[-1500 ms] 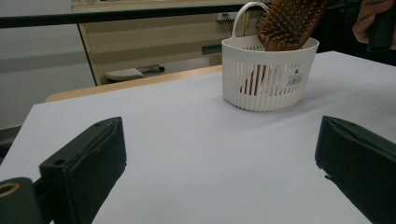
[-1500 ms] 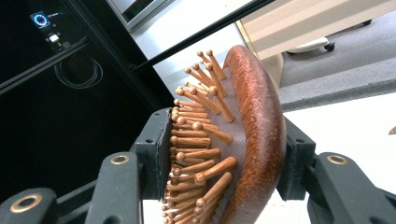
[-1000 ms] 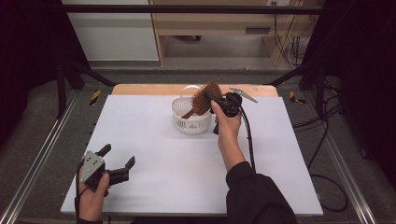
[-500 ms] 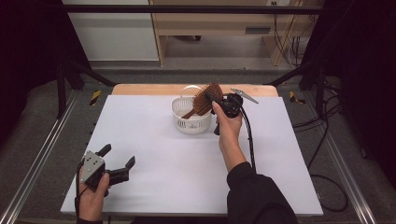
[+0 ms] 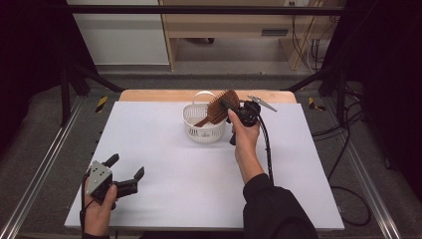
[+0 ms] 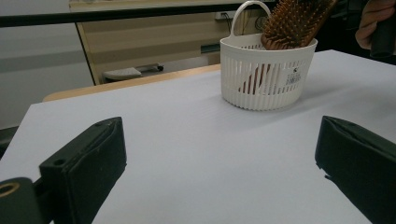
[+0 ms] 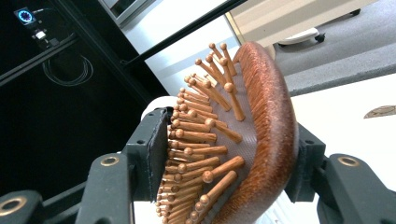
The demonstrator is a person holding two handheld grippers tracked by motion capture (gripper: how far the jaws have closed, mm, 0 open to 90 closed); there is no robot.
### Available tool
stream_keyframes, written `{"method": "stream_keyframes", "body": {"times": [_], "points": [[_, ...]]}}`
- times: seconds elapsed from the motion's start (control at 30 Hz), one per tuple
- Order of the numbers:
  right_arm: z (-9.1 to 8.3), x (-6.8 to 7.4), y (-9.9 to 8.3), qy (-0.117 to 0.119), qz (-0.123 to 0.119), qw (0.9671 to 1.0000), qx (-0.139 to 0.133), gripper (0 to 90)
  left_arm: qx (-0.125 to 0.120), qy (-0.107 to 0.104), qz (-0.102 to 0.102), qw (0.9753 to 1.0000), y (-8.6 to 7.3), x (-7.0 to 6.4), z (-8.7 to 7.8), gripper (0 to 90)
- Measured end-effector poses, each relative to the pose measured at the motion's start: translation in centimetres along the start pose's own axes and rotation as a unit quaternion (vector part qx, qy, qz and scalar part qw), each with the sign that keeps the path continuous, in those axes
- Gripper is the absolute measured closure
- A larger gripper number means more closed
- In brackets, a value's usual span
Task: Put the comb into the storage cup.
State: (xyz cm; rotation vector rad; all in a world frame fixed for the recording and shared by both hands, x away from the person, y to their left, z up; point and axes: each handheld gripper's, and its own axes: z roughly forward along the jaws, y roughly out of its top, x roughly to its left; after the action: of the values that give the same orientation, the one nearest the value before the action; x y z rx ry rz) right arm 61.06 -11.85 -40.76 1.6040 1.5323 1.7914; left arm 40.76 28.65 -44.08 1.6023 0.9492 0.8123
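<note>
Nothing of note is seen to have moved since the earlier high-view pictures: the brush and both hands are found where they were.

From the high view, the wooden hairbrush (image 5: 219,107) is seen tilted over the white basket (image 5: 204,124), which stands on the desk (image 5: 199,174) towards twelve o'clock. Its handle is pointed down into the basket, while its head is held above the rim at about two o'clock by the right gripper (image 5: 238,112). The brush is judged to be either on its way into the basket or on its way out; which of the two cannot be told. The left gripper (image 5: 127,169) is rested near the desk's edge at about seven o'clock, well apart from the basket, presumably kept clear of the work.

In the left gripper view, the jaws are spread wide with nothing between them, and the basket (image 6: 266,70) is seen ahead with the bristled head (image 6: 294,21) risen above its rim.

In the right gripper view, the jaws are closed across the head of the hairbrush (image 7: 233,140), one pressed against the pins and the other against the rounded wooden back, so that the brush is kept from twisting.
</note>
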Motion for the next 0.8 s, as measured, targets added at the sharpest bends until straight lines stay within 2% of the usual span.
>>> {"method": "stream_keyframes", "body": {"times": [0.8], "points": [[-0.11, -0.64, -0.31, -0.006, 0.007, 0.9999, 0.007, 39.6, 0.002, -0.002, 0.001, 1.0000, -0.02, -0.08, 0.04, 2.1]]}}
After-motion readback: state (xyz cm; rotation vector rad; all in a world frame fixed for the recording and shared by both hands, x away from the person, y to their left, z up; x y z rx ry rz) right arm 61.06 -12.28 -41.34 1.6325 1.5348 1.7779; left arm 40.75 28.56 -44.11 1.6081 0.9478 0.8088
